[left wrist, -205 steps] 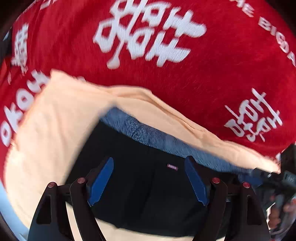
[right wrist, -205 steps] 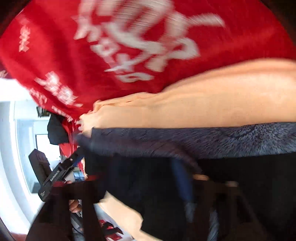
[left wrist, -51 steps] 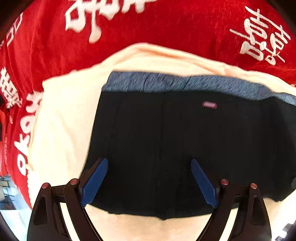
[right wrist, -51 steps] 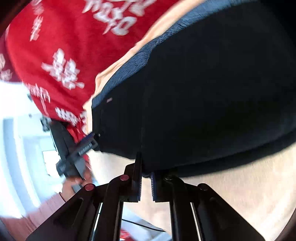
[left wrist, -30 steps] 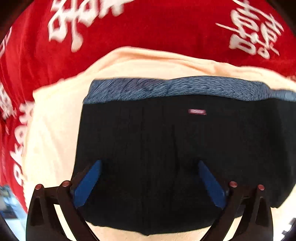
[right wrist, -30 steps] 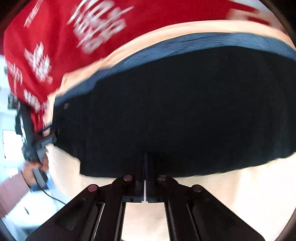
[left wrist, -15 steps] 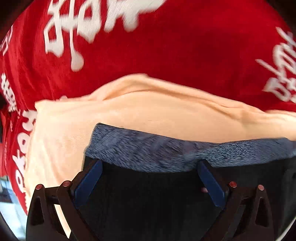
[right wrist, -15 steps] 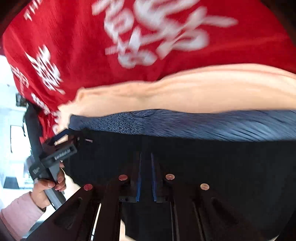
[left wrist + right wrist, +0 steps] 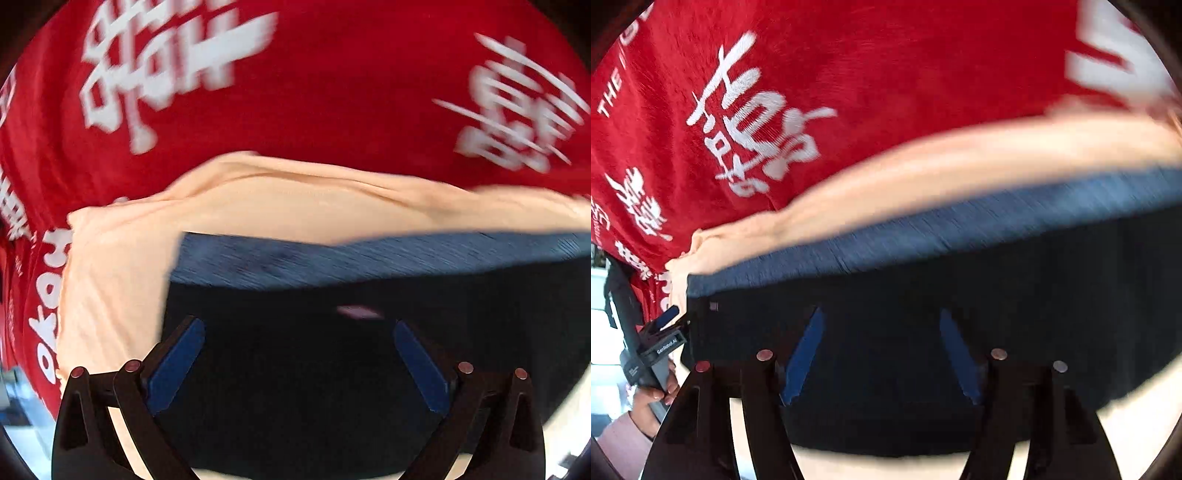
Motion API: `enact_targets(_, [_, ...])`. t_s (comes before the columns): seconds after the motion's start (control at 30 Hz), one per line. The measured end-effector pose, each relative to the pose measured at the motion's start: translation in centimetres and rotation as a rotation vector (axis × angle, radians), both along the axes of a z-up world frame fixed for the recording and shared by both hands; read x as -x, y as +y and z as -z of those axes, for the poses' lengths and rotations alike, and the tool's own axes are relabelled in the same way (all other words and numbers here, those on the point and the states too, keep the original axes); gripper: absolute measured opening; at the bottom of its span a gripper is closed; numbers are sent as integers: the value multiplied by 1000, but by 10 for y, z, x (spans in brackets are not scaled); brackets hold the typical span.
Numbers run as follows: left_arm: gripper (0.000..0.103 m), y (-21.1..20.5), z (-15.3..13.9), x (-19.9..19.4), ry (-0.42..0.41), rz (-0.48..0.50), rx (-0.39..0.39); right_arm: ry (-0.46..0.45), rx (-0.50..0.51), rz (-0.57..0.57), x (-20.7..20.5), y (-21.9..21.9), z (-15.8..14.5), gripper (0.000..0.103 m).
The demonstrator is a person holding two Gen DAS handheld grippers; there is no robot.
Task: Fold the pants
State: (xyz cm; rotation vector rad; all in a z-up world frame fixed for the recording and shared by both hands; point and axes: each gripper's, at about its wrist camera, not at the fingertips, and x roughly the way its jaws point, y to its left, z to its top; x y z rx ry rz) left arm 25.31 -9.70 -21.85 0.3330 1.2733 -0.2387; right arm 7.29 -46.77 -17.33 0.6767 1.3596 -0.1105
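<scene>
Over black pants [image 9: 886, 332], right claw [image 9: 879, 350] agape, empty

Pants [image 9: 303, 369] lie on a cloth [image 9: 295, 199], over a blanket [image 9: 314, 92].

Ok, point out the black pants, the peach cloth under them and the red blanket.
black pants [image 9: 295, 369], left wrist view, on the dark body below the blue-grey waistband.
peach cloth [image 9: 295, 199], left wrist view, on its bare upper fold.
red blanket [image 9: 886, 74], right wrist view, on plain red pile.
</scene>
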Motion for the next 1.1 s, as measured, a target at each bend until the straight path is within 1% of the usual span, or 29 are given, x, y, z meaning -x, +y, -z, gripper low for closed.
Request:
enact_targets(0.1, [103, -43, -6, 26, 23, 51, 29, 38, -44, 93, 52, -30, -3, 70])
enact_targets(0.13, [103, -64, -9, 38, 27, 77, 47, 34, -61, 121, 61, -28, -2, 70])
enact_targets(0.17, [103, -75, -9, 46, 26, 96, 58, 35, -77, 156, 75, -34, -3, 70])
enact_targets(0.2, [103, -95, -11, 55, 25, 119, 67, 48, -67, 182, 83, -34, -2, 70])
enact_targets(0.27, [103, -145, -17, 77, 33, 155, 84, 45, -55, 235, 104, -55, -7, 70])
enact_targets(0.33, [103, -189, -15, 90, 62, 161, 115, 36, -27, 294, 124, -91, -14, 70])
enact_targets(0.37, [103, -204, -15, 94, 69, 160, 125, 35, -8, 319, 131, -104, -16, 68])
enact_targets(0.4, [103, -224, -17, 101, 73, 159, 133, 33, 17, 344, 142, -123, -21, 50])
enact_targets(0.47, [103, -255, -14, 107, 85, 155, 147, 40, 60, 401, 154, -153, -24, 19])
enact_targets(0.53, [103, -283, -11, 115, 102, 155, 156, 37, 100, 456, 162, -183, -25, 19])
enact_targets(0.57, [103, -287, -3, 110, 104, 160, 153, 35, 113, 466, 158, -189, -24, 19])
enact_targets(0.6, [103, -299, -3, 117, 102, 168, 143, 30, 130, 474, 157, -203, -24, 19])
enact_targets(0.63, [103, -311, 2, 121, 95, 179, 118, 27, 140, 476, 152, -209, -22, 19])
enact_targets(0.7, [103, -322, 12, 124, 101, 162, 82, 19, 176, 465, 144, -234, -20, 19])
enact_targets(0.73, [103, -327, 18, 125, 112, 157, 66, 28, 203, 444, 140, -250, -17, 19])
enact_targets(0.77, [103, -329, 22, 126, 115, 150, 53, 44, 218, 423, 134, -256, -10, 19])
enact_targets(0.8, [103, -330, 24, 127, 112, 143, 46, 61, 219, 407, 129, -262, -2, 19])
enact_targets(0.83, [103, -330, 25, 128, 104, 131, 49, 76, 194, 394, 125, -269, 11, 19])
enact_targets(0.87, [103, -331, 25, 128, 103, 121, 49, 70, 186, 387, 121, -269, 16, 18])
enact_targets(0.97, [103, -334, 24, 129, 102, 100, 32, 56, 299, 304, 108, -253, 5, 18])
enact_targets(1.0, [103, -335, 24, 129, 101, 97, 27, 51, 317, 288, 107, -249, 2, 20])
enact_targets(1.07, [103, -338, 24, 129, 99, 93, 14, 58, 298, 288, 110, -247, 1, 22])
enact_targets(1.1, [103, -340, 23, 130, 98, 93, 9, 65, 269, 316, 118, -248, 2, 22])
